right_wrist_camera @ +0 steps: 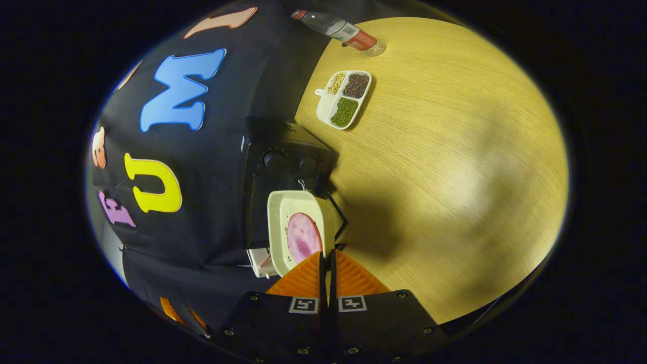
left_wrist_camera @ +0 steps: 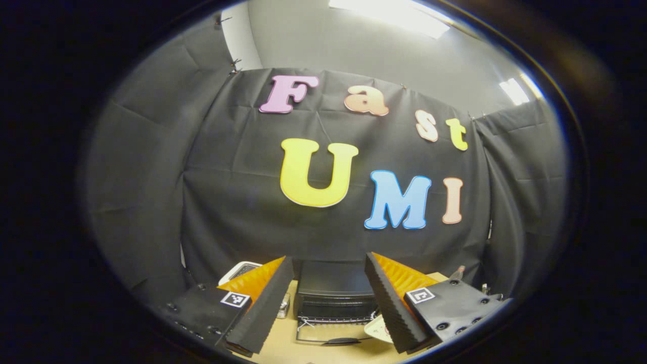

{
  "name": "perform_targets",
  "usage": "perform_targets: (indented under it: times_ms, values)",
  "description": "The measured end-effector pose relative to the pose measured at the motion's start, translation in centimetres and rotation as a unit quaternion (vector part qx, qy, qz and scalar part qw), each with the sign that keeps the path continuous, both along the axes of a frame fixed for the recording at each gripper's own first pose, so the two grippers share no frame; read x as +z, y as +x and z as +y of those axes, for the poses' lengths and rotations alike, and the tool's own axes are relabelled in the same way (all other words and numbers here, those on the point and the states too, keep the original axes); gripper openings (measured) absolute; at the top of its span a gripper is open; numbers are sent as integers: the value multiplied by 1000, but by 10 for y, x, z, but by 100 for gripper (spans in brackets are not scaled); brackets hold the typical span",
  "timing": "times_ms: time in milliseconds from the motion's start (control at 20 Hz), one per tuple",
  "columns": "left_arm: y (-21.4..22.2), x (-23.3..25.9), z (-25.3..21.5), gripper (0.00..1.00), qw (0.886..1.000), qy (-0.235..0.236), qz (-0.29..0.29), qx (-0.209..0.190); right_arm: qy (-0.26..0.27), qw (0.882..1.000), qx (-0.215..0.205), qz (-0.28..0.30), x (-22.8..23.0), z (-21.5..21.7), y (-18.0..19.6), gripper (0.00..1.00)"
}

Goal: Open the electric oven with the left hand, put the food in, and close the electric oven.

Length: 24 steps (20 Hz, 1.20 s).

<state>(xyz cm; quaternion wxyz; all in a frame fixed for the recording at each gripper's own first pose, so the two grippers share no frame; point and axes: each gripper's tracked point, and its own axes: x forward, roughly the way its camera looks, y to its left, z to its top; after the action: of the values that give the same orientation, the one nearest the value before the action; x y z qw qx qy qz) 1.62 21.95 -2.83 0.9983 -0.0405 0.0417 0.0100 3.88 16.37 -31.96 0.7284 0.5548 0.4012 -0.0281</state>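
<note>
A black electric oven [left_wrist_camera: 333,296] stands on the wooden table [left_wrist_camera: 283,349] far ahead, framed between my left gripper's [left_wrist_camera: 328,258] open fingers, which hold nothing. Its door [left_wrist_camera: 323,333] lies folded down flat, handle toward me, and a wire rack [left_wrist_camera: 328,319] shows at the mouth. My right gripper [right_wrist_camera: 326,255] is shut on the rim of a white square plate [right_wrist_camera: 283,212] carrying a pink slice of food [right_wrist_camera: 302,235]. The plate hovers just in front of the oven [right_wrist_camera: 283,162]. In the left gripper view, the plate [left_wrist_camera: 376,328] peeks out beside my right-hand finger.
A white divided tray [right_wrist_camera: 343,98] of beans and a plastic bottle [right_wrist_camera: 343,31] stand on the table [right_wrist_camera: 455,177] beyond the oven. A white device [left_wrist_camera: 240,270] sits beside the oven, near the black cloth wall.
</note>
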Motion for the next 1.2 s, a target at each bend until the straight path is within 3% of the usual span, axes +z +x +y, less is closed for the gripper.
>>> perform_targets:
  times_ms: [550, 950, 1050, 1200]
  values:
    - [-16, -5, 71, 91, 998, -1, 11, 55, 11, 994, -102, 26, -24, 68, 71, 0]
    - [-23, -12, 113, 91, 995, 6, 25, 96, 14, 982, -184, 39, -43, 96, 136, 0]
    - [-26, -16, 122, 100, 994, 4, 30, 107, 17, 978, -203, 46, -50, 105, 154, 1]
    - [-31, -18, 137, 97, 992, 8, 39, 122, 23, 974, -220, 54, -59, 122, 177, 0]
